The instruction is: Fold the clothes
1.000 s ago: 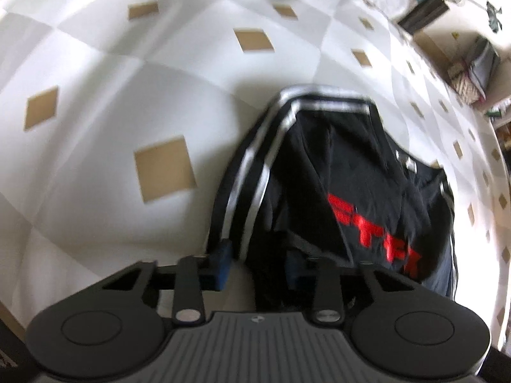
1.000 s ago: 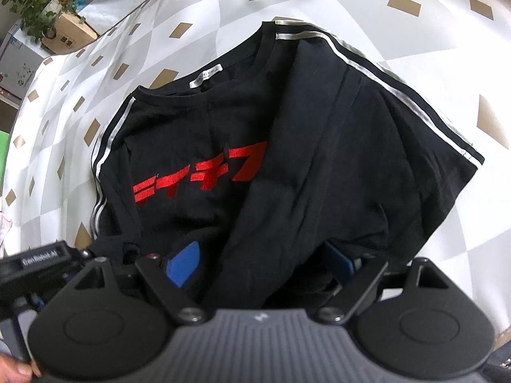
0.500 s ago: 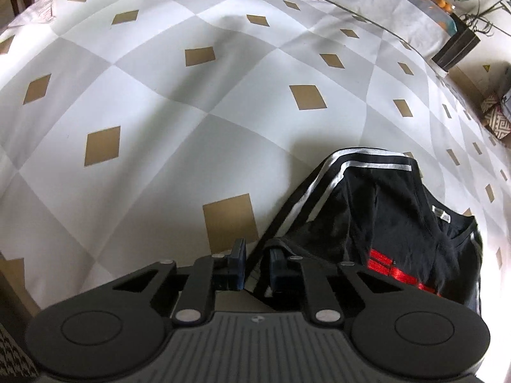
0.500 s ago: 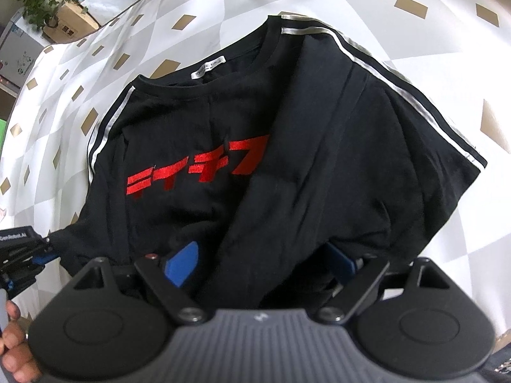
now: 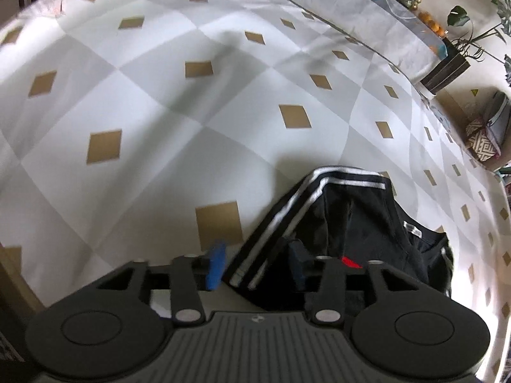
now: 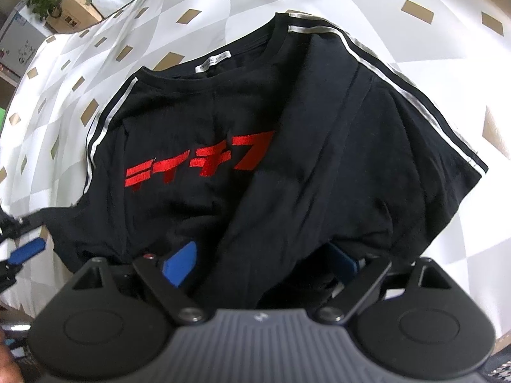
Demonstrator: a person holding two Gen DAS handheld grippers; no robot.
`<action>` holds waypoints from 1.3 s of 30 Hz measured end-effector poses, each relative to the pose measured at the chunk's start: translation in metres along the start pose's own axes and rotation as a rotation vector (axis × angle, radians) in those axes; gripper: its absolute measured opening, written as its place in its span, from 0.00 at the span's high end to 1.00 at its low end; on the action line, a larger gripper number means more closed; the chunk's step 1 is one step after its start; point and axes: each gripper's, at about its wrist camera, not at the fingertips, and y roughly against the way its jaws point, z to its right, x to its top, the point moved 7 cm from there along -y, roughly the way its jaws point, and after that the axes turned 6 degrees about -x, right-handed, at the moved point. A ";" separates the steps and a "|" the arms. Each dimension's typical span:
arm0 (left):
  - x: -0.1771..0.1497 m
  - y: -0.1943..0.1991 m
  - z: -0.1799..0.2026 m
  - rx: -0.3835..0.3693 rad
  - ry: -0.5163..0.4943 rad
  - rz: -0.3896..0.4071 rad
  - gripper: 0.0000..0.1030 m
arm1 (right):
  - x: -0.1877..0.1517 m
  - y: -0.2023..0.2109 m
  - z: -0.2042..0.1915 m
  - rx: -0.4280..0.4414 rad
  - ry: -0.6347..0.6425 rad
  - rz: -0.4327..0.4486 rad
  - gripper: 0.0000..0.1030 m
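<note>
— Lying where?
— Spread on checked worktop (image 5: 191, 127): black T-shirt (image 6: 287, 146), right side folded over red print.
— Claws?
— Right claw (image 6: 260, 260) wide open astride hem fold; left claw (image 5: 255, 263) parted around striped sleeve, seemingly ungripped.

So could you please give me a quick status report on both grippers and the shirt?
Left gripper open, striped sleeve between its fingers. Right gripper open over black cotton T-shirt with red lettering, partly folded on checked tablecloth. Nothing in the way.
</note>
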 end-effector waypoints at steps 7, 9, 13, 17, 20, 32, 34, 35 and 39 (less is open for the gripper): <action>0.003 -0.002 -0.009 -0.001 0.050 -0.001 0.52 | -0.001 -0.001 -0.002 -0.007 0.011 0.002 0.12; 0.000 -0.006 -0.006 -0.037 0.067 -0.024 0.52 | -0.001 -0.002 -0.003 -0.012 0.017 0.003 0.12; -0.004 -0.020 -0.006 -0.073 0.141 -0.071 0.51 | -0.002 -0.002 -0.004 -0.020 0.029 0.010 0.11; -0.005 -0.034 -0.004 -0.051 0.149 -0.089 0.50 | -0.002 -0.003 -0.006 -0.026 0.036 0.012 0.10; -0.005 -0.041 -0.001 -0.028 0.125 -0.089 0.50 | -0.002 -0.004 -0.007 -0.031 0.041 0.014 0.09; -0.007 -0.063 0.011 0.065 -0.054 -0.107 0.46 | -0.003 -0.007 -0.012 -0.052 0.061 0.021 0.05; -0.009 -0.066 0.017 0.099 -0.129 -0.107 0.47 | -0.003 -0.007 -0.012 -0.054 0.062 0.021 0.04; -0.010 -0.067 0.021 0.123 -0.173 -0.107 0.49 | -0.003 -0.007 -0.012 -0.055 0.062 0.021 0.04; -0.014 -0.070 0.029 0.183 -0.289 -0.102 0.50 | -0.003 -0.008 -0.013 -0.057 0.063 0.021 0.04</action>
